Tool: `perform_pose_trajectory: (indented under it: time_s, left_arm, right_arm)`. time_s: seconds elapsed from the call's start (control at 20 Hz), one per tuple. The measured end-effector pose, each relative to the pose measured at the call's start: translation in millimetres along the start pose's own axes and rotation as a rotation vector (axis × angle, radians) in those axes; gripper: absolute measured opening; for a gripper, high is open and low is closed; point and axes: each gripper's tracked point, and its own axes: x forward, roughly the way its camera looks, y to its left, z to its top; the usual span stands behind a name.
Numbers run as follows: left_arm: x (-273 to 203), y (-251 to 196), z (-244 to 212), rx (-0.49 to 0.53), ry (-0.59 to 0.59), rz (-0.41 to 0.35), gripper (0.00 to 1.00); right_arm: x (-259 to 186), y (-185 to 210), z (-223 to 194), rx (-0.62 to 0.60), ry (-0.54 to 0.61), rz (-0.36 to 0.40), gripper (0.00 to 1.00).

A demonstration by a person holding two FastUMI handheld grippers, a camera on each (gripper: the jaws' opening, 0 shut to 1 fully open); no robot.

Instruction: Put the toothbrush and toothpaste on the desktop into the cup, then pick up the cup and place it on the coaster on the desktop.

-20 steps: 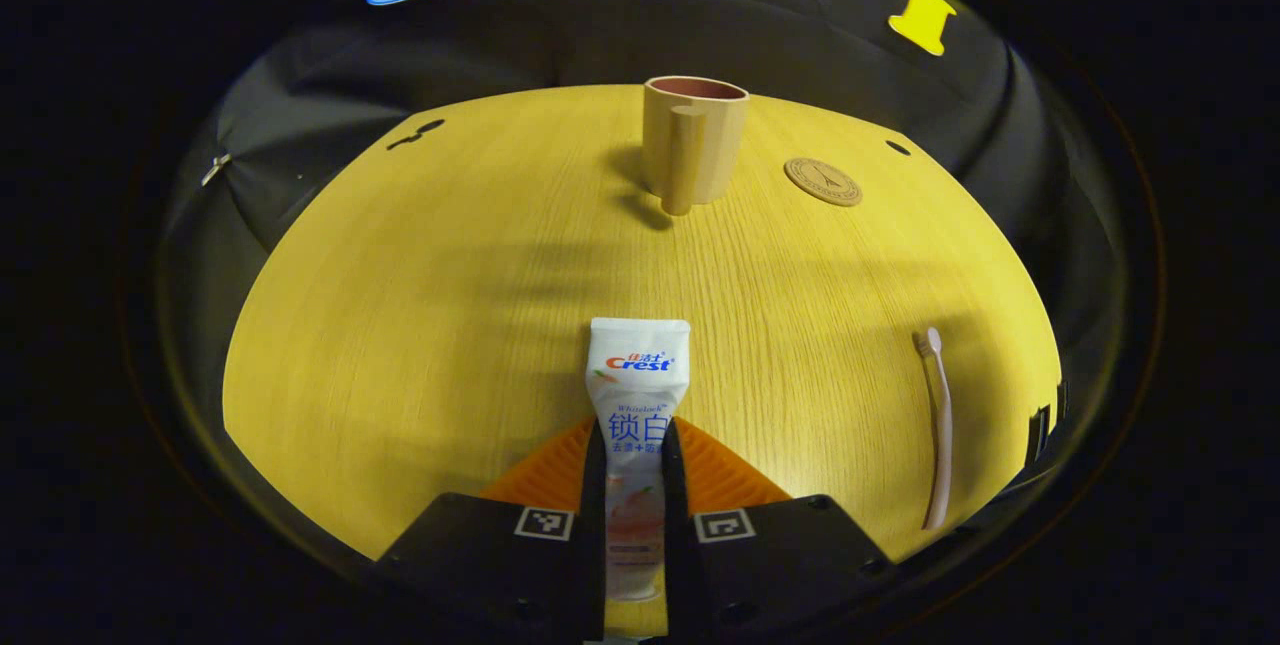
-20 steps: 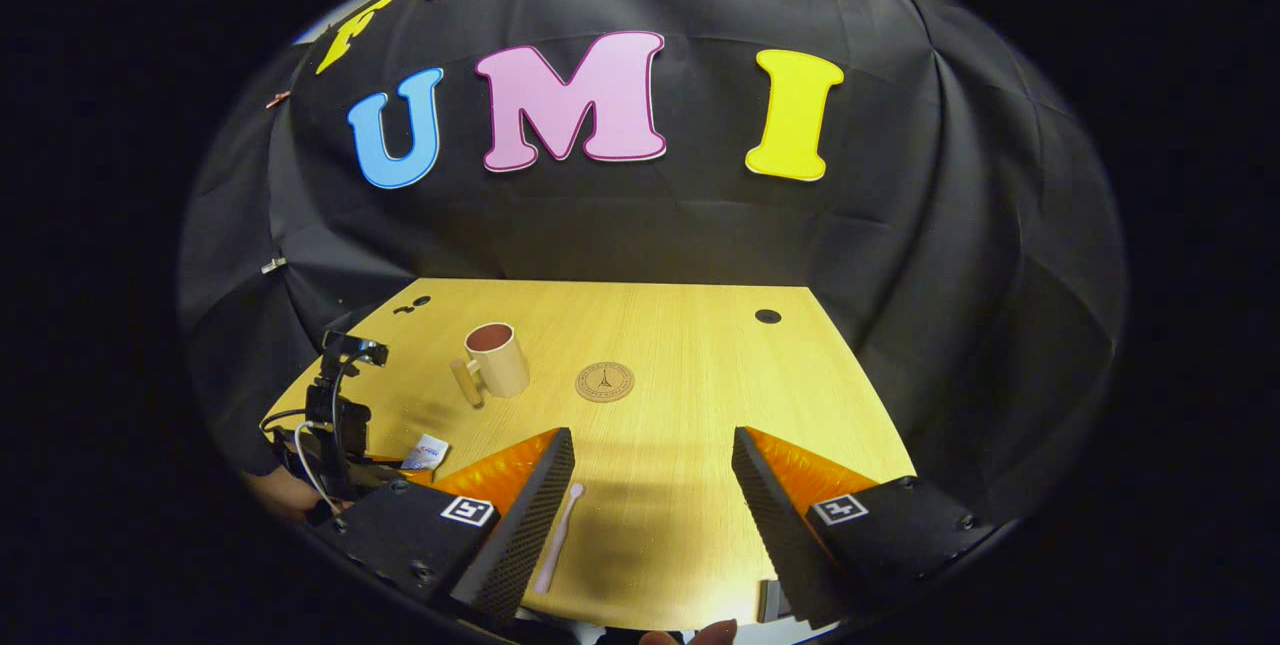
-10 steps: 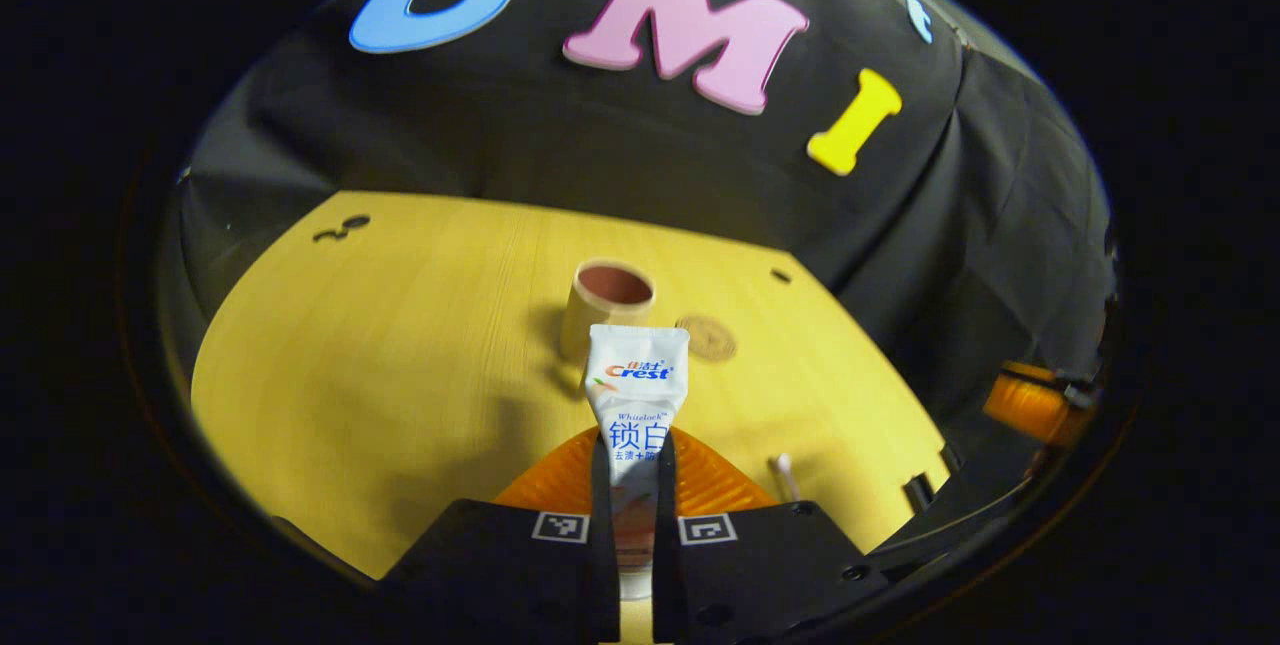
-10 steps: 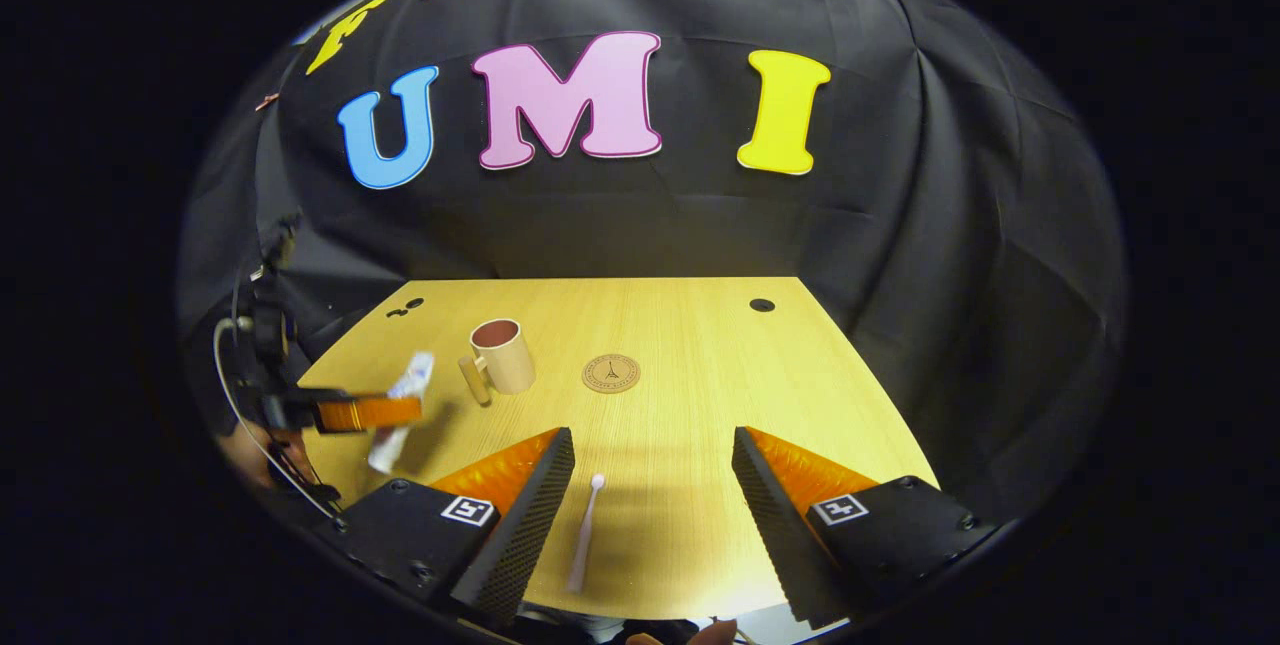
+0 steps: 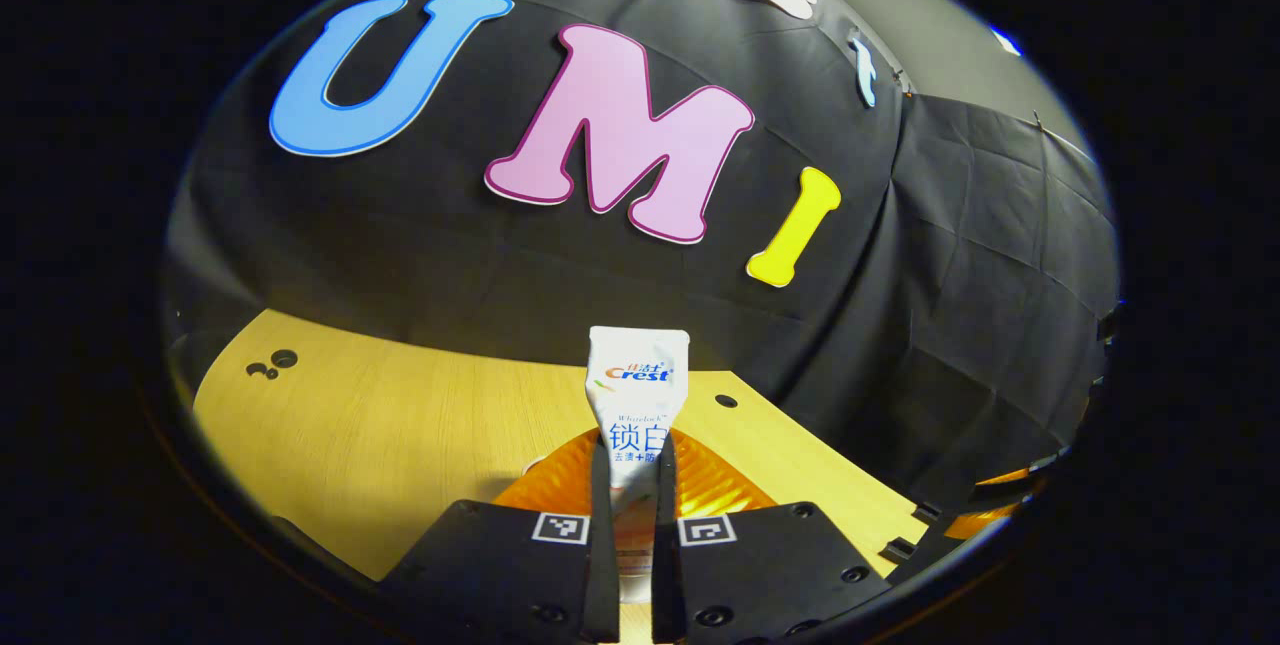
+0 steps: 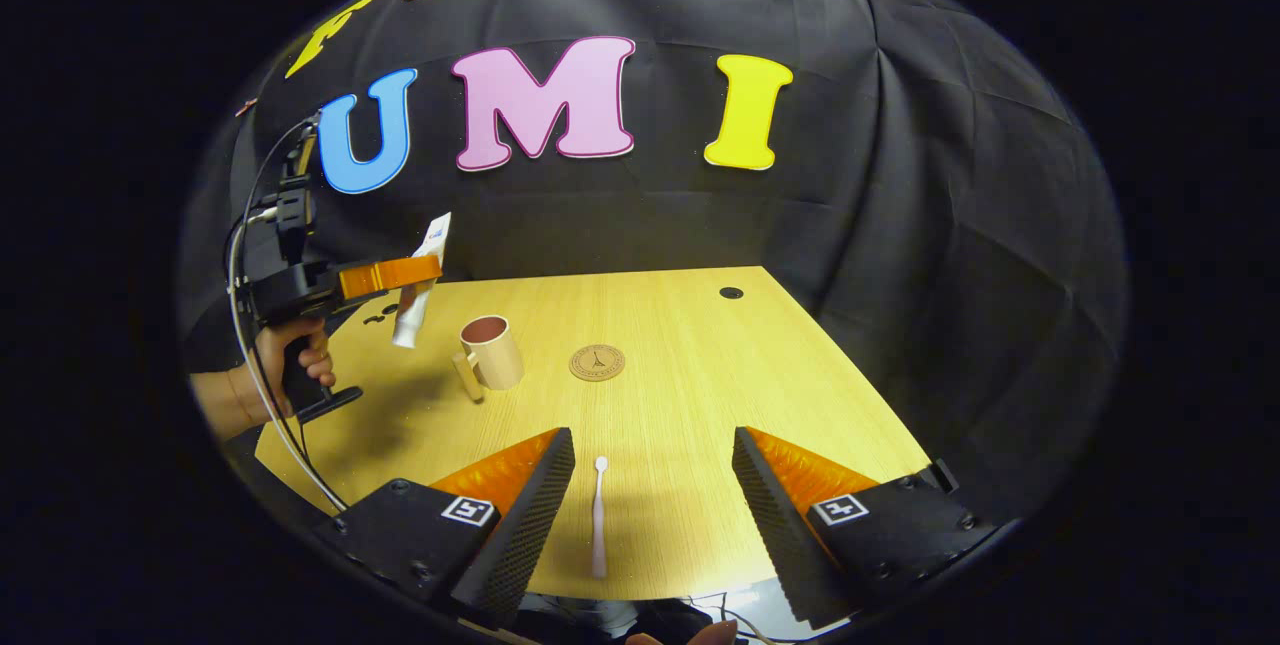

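Toothpaste (image 5: pixel 637 380) btwn left claw (image 5: pixel 635 485) fingers (pinched)

Recording booth — black cloth wall (image 6: pixel 900 225), wooden desktop (image 6: pixel 680 405).

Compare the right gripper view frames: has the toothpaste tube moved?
Yes. The toothpaste tube has risen from the desktop and now hangs above the cup.

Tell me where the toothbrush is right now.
In the right gripper view, the toothbrush lies flat on the desktop near its front edge, between the right gripper's open fingers, nearer the viewer than the coaster.
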Motion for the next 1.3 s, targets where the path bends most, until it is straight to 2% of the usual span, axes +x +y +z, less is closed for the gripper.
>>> perform_pose_trajectory:
  time_s: [0.2, 0.35, 0.7, 0.9, 1.1, 1.15, 1.2, 1.25, 1.3]
  left_arm:
    - [38, 18, 1, 0.022, -0.026, -0.005, 0.18]
    - [66, 35, -13, 0.067, 0.002, 0.025, 0.18]
    - [97, 51, -27, 0.085, -0.017, 0.046, 0.18]
    - [106, 51, -39, 0.082, -0.025, 0.04, 0.18]
    - [113, 59, -44, 0.063, -0.038, 0.051, 0.18]
    - [115, 61, -46, 0.048, -0.04, 0.054, 0.18]
    - [116, 64, -48, 0.033, -0.041, 0.054, 0.18]
    - [117, 66, -51, 0.019, -0.042, 0.053, 0.18]
    - [118, 68, -52, 0.01, -0.044, 0.054, 0.18]
  right_arm:
    - [-10, 4, -20, 0.002, 0.044, -0.019, 0.98]
    - [2, 20, -37, 0.006, 0.12, 0.013, 0.98]
    - [81, 60, -106, -0.009, 0.447, 0.128, 0.96]
    - [107, 66, -155, -0.058, 0.634, 0.136, 0.91]
    - [125, 62, -171, -0.08, 0.699, 0.115, 0.78]
    - [128, 61, -175, -0.075, 0.724, 0.112, 0.84]
    - [128, 60, -178, -0.071, 0.749, 0.109, 0.67]
    - [128, 61, -183, -0.068, 0.777, 0.111, 0.57]
    - [125, 58, -190, -0.082, 0.809, 0.099, 0.62]
